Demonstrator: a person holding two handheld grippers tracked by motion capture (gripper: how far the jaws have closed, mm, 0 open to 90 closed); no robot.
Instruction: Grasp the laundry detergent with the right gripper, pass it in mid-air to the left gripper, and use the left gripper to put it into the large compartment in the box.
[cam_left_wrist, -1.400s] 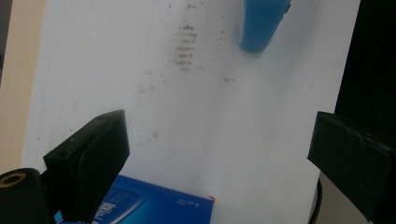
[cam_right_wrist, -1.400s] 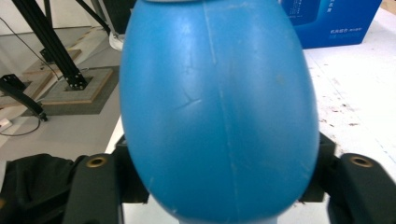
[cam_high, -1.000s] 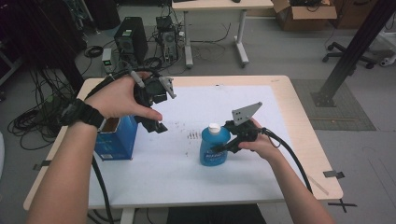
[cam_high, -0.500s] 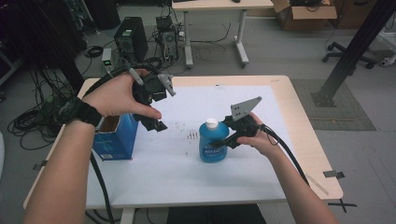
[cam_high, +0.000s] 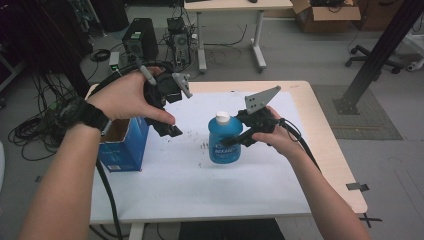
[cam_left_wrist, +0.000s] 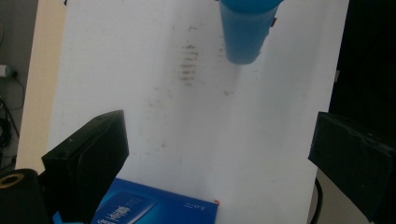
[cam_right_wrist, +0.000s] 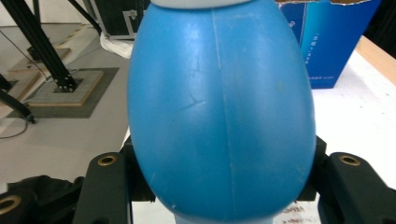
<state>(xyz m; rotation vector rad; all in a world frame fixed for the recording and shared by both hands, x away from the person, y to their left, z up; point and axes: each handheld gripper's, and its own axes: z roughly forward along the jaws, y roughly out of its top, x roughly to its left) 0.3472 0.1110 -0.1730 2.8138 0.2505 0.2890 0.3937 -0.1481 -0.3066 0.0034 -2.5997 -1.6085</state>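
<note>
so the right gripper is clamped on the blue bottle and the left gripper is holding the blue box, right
Not quite. The right gripper is shut on the blue bottle, but the left gripper holds nothing: the left gripper view shows its jaws wide apart above the table, with the blue box lying below them.

- one blue bottle (cam_high: 224, 140) with a white cap, centre of the frame
- one blue box (cam_high: 122, 145), left of centre
- two grippers: left gripper (cam_high: 167, 122), right gripper (cam_high: 235, 140)
- one table (cam_high: 320, 150)
</note>
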